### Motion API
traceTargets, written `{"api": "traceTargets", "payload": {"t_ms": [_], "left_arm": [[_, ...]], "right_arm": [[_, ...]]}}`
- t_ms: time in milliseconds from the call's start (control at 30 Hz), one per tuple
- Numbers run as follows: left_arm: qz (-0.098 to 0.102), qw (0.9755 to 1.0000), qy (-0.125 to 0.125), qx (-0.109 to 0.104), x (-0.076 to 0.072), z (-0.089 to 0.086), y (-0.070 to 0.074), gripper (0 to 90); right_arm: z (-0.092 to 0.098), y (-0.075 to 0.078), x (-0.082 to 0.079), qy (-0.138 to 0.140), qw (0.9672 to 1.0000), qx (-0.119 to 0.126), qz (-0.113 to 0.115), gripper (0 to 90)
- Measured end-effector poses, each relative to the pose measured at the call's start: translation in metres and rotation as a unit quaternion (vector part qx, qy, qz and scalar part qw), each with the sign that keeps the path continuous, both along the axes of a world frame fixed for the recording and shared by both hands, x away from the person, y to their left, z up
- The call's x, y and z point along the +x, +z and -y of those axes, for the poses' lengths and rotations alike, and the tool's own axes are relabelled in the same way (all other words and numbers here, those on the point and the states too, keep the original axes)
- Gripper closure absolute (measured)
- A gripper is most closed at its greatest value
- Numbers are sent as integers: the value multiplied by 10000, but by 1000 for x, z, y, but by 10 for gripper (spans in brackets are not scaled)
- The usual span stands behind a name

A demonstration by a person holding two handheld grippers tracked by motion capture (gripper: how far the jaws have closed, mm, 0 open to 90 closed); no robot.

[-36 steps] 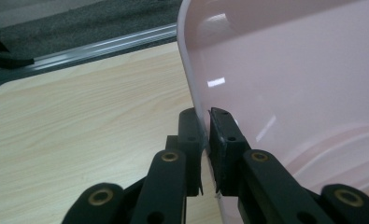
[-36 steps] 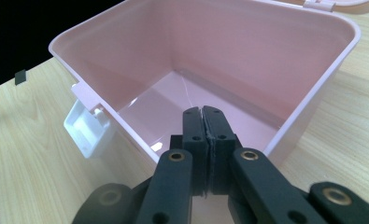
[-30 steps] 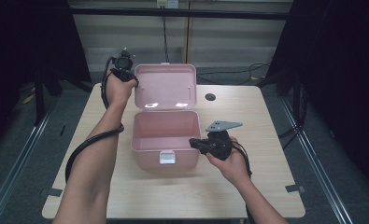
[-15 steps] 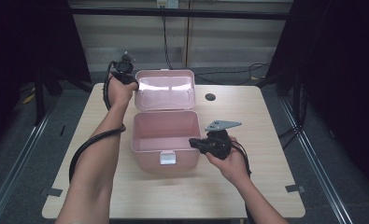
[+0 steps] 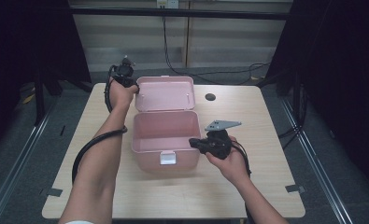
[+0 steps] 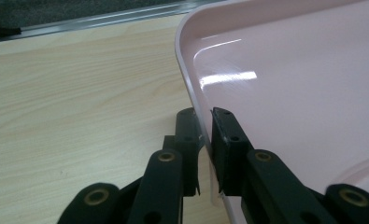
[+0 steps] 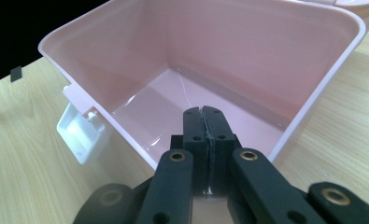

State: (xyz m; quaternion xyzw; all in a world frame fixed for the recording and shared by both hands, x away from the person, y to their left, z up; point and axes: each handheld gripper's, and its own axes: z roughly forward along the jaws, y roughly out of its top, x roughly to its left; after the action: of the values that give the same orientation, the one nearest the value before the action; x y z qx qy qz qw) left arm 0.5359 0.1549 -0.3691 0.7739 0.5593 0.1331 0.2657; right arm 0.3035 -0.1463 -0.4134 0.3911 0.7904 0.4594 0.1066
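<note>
Lid [image 5: 165,93] tipped further back, left tool [image 6: 205,135] pinching its edge, right tool [image 7: 203,122] clamped on box [image 5: 163,137] rim.

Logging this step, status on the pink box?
Left hand-held gripper shut on lid edge, lid laid back open. Right hand-held gripper shut on pink box right wall. Box empty, white latch at front. Nothing in the way.

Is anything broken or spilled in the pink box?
Nothing stands out. The pink plastic box sits open and empty on the wooden table, its lid pinched at the edge by the left tongs.
</note>
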Motion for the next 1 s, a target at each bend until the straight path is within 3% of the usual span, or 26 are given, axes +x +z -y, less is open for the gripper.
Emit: {"api": "traceTargets", "payload": {"t_ms": [167,267,467,1000], "left_arm": [[-8,10000,-43,62,0,0,-5,817],[-10,9999,-114,-11,0,0,-7,900],[7,9998,-173,22,-1,1,-9,900],[13,9999,-168,-21,-10,-3,-3,804]], "right_arm": [[0,0,0,7,10000,1,-15,893],[0,0,1,-7,10000,4,-12,892],[-1,-1,1,3,10000,-15,-37,892],[-2,-2,2,-71,9999,-19,-75,889]]}}
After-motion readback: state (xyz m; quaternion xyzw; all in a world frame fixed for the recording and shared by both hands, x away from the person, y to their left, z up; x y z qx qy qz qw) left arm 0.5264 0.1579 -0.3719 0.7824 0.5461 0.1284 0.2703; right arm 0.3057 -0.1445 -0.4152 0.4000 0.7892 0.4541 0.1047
